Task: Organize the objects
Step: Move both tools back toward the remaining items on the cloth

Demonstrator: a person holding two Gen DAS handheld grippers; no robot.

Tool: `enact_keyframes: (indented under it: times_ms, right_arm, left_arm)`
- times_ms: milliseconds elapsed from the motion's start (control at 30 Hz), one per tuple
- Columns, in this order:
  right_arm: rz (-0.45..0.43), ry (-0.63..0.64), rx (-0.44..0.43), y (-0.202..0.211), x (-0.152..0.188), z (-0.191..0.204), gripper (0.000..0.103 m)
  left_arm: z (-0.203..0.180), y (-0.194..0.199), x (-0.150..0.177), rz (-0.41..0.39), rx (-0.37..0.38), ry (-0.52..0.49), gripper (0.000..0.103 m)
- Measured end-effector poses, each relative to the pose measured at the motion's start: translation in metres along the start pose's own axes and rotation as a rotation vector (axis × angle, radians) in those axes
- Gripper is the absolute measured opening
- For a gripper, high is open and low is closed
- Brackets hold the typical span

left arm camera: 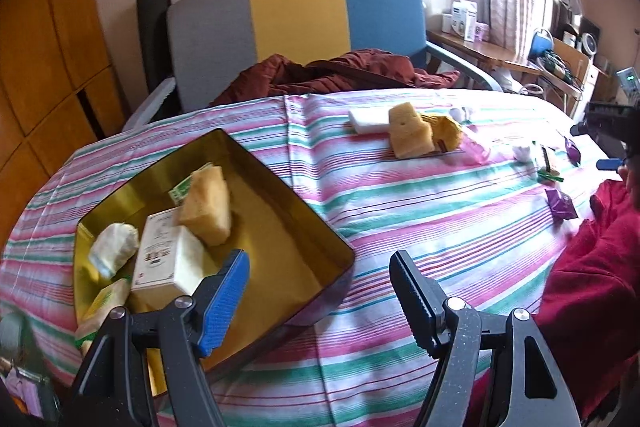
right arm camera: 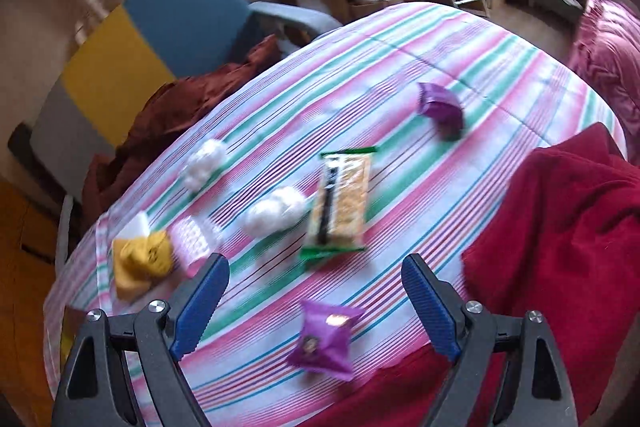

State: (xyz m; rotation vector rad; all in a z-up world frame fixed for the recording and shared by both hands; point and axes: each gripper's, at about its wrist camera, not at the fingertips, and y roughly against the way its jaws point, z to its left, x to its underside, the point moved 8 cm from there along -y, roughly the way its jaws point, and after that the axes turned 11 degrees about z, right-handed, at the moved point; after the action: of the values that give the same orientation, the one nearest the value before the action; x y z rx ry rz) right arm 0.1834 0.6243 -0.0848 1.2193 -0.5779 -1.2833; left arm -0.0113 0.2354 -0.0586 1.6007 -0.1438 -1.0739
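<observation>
On the left, the gold tin (left arm camera: 256,163) sits on the striped bench (left arm camera: 400,227) with some snacks in it, and the left claw (left arm camera: 320,303) hangs over its corner, half open and empty. On the right, the right claw (right arm camera: 316,301) is wide open and empty above a purple packet (right arm camera: 324,339). That packet lies close to the bench edge by the red cloth (right arm camera: 560,227), so a bad pinch could push it off.

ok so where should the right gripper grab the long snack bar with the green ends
Across the middle of the snack bar, on its two long edges, coming down from above. It lies flat on the tablecloth, long and narrow, so the open right gripper spans its width, not its length.
</observation>
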Motion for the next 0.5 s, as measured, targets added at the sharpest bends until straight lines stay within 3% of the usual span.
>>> enact_keyframes:
  times_ms: [167,500]
  right_arm:
    - [0.010,-0.036,0.046,-0.008,-0.021,-0.019,0.090]
    - [0.091,0.020,0.167,-0.066,-0.045,-0.011,0.090]
  left_arm:
    - [-0.015,-0.009,-0.005,0.017,0.023,-0.031,0.073]
    - [-0.036,-0.021,-0.017,0.037,0.048,-0.074,0.073]
